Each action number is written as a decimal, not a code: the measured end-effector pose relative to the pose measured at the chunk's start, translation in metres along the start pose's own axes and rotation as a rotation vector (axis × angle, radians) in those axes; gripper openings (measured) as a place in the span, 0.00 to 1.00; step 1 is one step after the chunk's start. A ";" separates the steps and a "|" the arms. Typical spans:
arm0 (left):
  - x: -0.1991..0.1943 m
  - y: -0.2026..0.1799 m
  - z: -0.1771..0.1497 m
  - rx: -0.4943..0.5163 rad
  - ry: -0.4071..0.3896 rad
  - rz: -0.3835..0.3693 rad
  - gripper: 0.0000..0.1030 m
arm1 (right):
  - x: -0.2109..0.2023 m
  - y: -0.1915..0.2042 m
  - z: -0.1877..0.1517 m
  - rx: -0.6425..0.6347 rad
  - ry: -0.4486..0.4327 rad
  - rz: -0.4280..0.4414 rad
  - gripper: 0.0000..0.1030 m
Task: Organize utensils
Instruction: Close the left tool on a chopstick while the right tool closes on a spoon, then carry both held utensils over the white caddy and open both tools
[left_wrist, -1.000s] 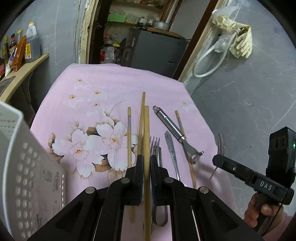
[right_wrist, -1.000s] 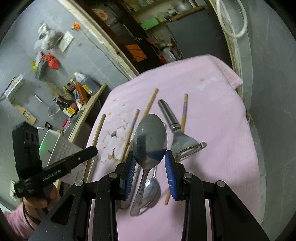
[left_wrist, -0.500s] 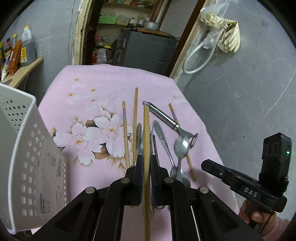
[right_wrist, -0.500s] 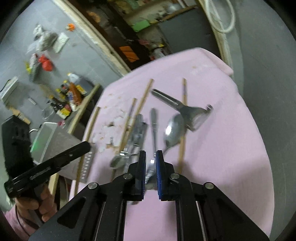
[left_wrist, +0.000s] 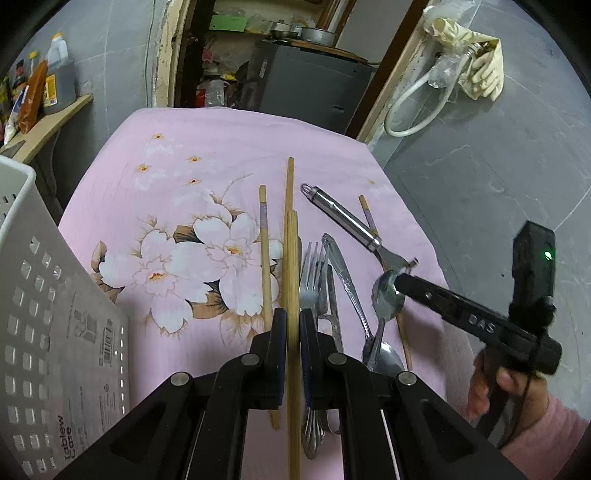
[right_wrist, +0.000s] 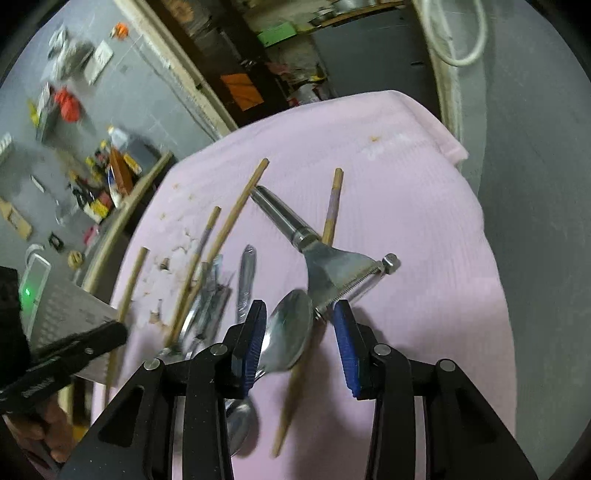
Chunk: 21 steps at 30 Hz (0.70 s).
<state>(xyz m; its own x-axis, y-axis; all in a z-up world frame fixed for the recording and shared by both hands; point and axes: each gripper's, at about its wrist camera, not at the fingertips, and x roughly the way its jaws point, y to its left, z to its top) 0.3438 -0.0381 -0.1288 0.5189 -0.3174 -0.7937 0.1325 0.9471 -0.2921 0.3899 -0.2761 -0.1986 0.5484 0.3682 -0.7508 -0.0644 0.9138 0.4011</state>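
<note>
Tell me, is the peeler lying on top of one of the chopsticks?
Yes. In the right wrist view the peeler crosses over a chopstick with a purple band, hiding its middle part.

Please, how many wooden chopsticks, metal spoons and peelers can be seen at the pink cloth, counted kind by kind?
Long wooden chopsticks: 4
Shiny metal spoons: 2
Steel peeler with round handle: 1
Total: 7; the overlapping metal forks are not counted.
</note>
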 end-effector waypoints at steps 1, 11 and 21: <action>0.001 0.000 0.001 -0.003 0.000 0.000 0.07 | 0.004 -0.001 0.004 -0.011 0.014 0.002 0.33; 0.002 -0.001 0.008 -0.032 -0.007 -0.001 0.07 | 0.011 0.010 0.002 -0.041 0.071 0.055 0.08; -0.036 -0.002 0.015 -0.044 -0.071 -0.066 0.07 | -0.052 0.034 -0.010 -0.024 -0.037 0.077 0.02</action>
<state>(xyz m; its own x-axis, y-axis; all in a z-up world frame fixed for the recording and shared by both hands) 0.3374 -0.0283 -0.0916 0.5687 -0.3736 -0.7328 0.1322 0.9208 -0.3669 0.3505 -0.2630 -0.1512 0.5715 0.4315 -0.6980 -0.1275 0.8870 0.4439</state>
